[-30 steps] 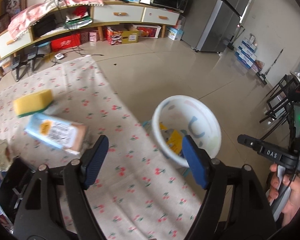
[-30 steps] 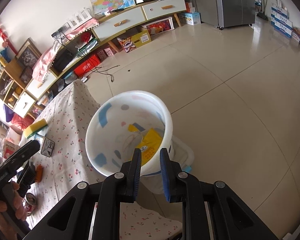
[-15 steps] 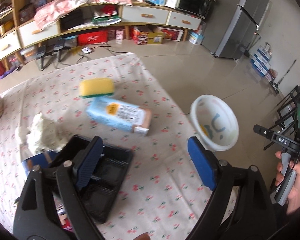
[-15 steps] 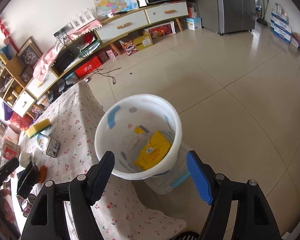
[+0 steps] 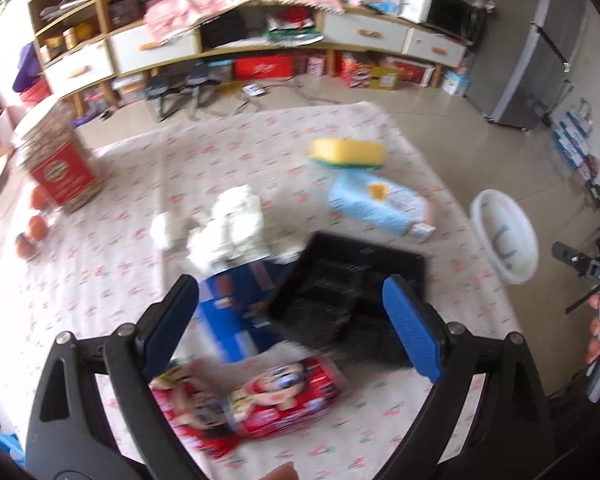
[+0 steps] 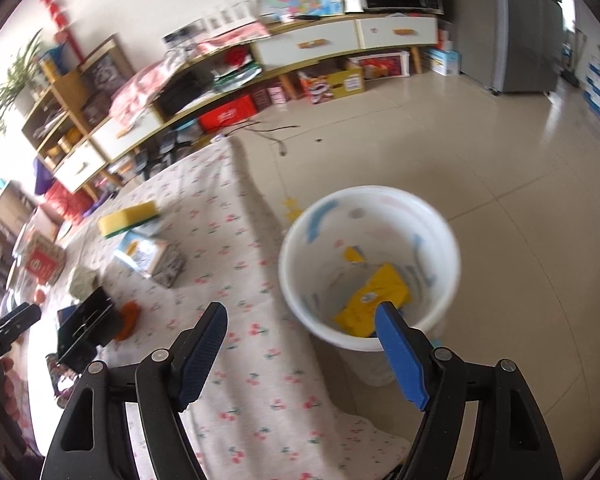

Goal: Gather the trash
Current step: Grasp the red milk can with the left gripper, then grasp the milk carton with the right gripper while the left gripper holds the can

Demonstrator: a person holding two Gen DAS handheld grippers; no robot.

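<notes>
Stock of the moment, taken from my own two tools. My left gripper: jaws spread wide, holding nothing, poised over the flowered tablecloth. My right gripper: jaws likewise parted and bare, set at the table's edge beside the white bin, which stands on the floor just off the cloth. Bin contents: one yellow packet lying at the bottom. Trash not yet gathered, all on the cloth: a crumpled white tissue wad, soft and nearly weightless by my reckoning, best pinched through its thickest fold since it will collapse under the pads; a black plastic tray, directly ahead between my left fingers, stiff but thin-walled, likely light and inclined to flex, so I would take it by one rim wall rather than across its width; a blue carton, partly tucked beneath tissue and tray, to be gripped across its narrow sides; a red printed wrapper nearest me, probably slick and crinkly, wanting a firm pinch on a bunched edge; a pale blue carton lying on its side, rigid enough to clamp across the body. A yellow sponge lies just beyond; whether it counts as trash I cannot say. View of the left camera is blurred; finer detail is withheld.
</notes>
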